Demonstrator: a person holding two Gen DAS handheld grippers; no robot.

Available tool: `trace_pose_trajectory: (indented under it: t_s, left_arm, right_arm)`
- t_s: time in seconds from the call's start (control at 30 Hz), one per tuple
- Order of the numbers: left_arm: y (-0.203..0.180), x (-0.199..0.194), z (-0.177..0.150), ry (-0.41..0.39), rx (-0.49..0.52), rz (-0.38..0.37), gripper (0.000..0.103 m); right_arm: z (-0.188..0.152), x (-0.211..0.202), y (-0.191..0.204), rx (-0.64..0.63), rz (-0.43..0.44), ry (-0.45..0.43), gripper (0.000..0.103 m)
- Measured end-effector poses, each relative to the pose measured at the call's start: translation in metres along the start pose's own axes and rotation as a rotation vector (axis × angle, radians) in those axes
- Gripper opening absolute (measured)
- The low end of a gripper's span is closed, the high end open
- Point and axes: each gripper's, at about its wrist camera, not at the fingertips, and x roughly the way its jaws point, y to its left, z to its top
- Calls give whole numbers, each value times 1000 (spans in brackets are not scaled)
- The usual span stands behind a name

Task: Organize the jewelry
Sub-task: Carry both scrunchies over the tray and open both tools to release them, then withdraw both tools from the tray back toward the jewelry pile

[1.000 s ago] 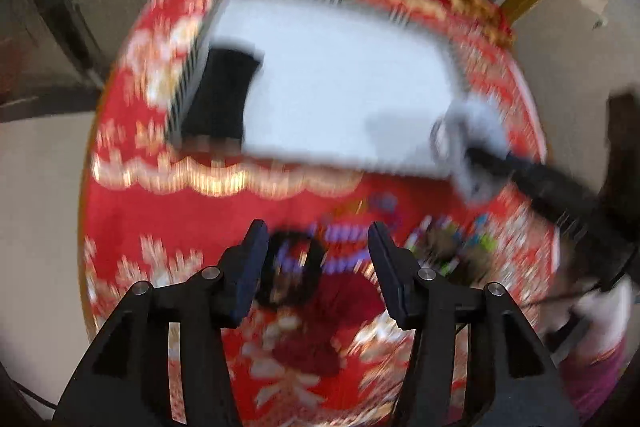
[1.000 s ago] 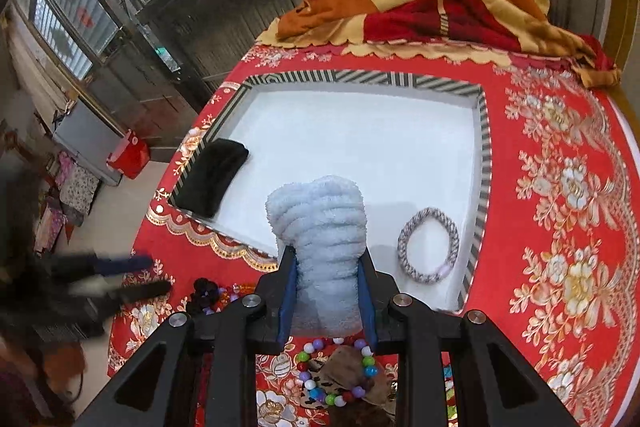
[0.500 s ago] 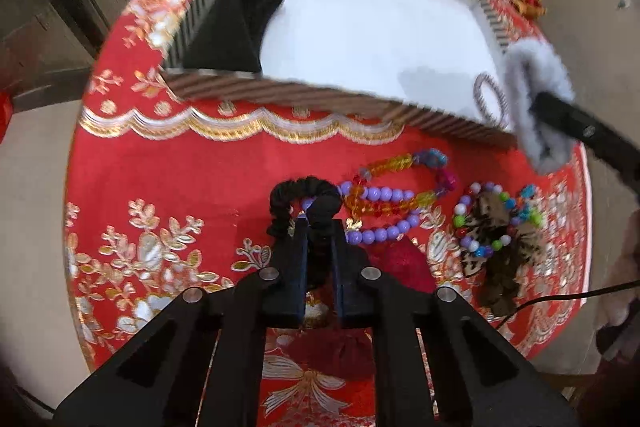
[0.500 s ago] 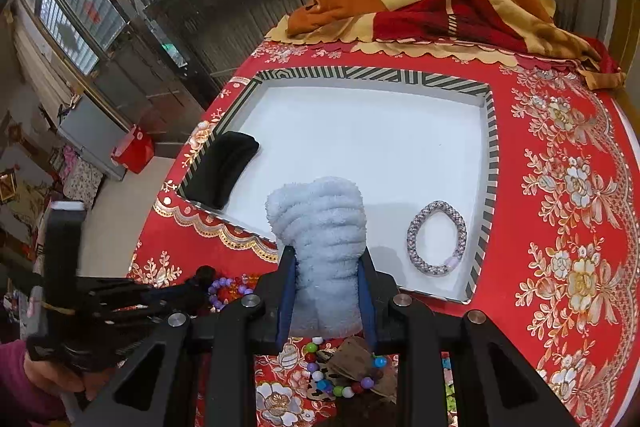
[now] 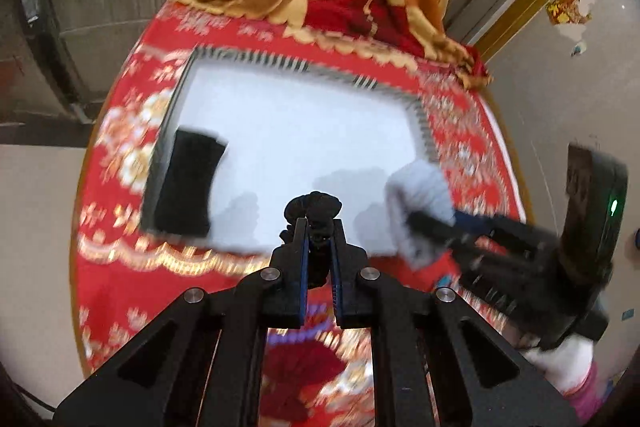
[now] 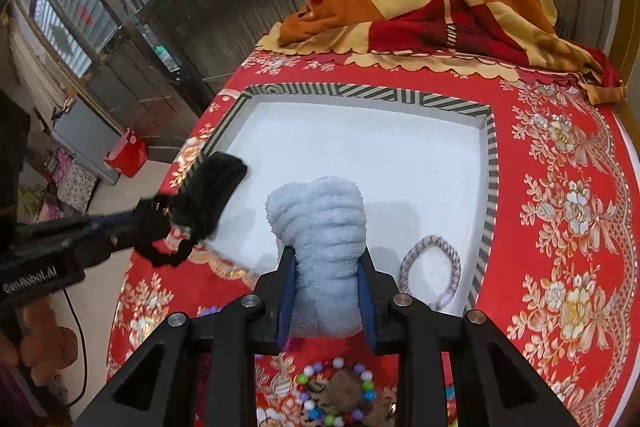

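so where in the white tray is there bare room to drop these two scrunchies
Free: the tray's middle and far half, between the black band at its left edge and the grey bracelet in the near right corner. Crowded: the tablecloth in front, strewn with beads.

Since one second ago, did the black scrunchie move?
Yes. The black scrunchie, in the left claw, went from the red cloth toward the white tray.

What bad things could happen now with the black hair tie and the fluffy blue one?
The left tool pinches only part of the black scrunchie; the rest dangles, so it might slip out before reaching the white tray. The right tool holds the fluffy blue scrunchie close to the left one, so the two could bump. The silver bracelet in the tray might get covered.
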Motion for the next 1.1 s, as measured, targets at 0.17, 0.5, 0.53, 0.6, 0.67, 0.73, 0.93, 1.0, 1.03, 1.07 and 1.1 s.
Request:
trace_pose_trajectory:
  t_s: [0.17, 0.5, 0.53, 0.6, 0.67, 0.73, 0.93, 1.0, 1.03, 1.07, 1.1]
  left_arm:
    - [7, 41, 27, 63, -47, -32, 8]
    - [57, 83, 21, 146, -149, 73, 10]
    - [60, 84, 19, 148, -150, 86, 11]
    - [62, 85, 18, 148, -147, 99, 27]
    - [62, 83, 16, 143, -146, 104, 48]
    - [61, 80, 15, 131, -148, 104, 50]
    - [53, 64, 11, 87, -113, 177, 50]
    - [50, 58, 8, 70, -103, 200, 50]
    - [48, 54, 5, 61, -101, 211, 50]
    - [46, 50, 2, 56, -101, 216, 50]
    - [45, 47, -1, 51, -101, 219, 50]
  right_arm:
    - [12, 24, -9, 53, 0, 47, 25]
    - [10, 69, -15, 83, -19, 135, 34]
    - [10, 70, -15, 83, -19, 138, 34]
    - [10, 72, -16, 84, -18, 138, 40]
    - [10, 70, -16, 84, -11, 131, 44]
    - [11, 65, -15, 81, -6, 119, 44]
    - [7, 39, -14, 81, -1, 68, 45]
    - [4, 31, -13, 84, 1, 58, 45]
    - [2, 26, -13, 84, -1, 51, 45]
    - [0, 21, -12, 83, -2, 42, 45]
    - [-3, 15, -11, 82, -2, 32, 45]
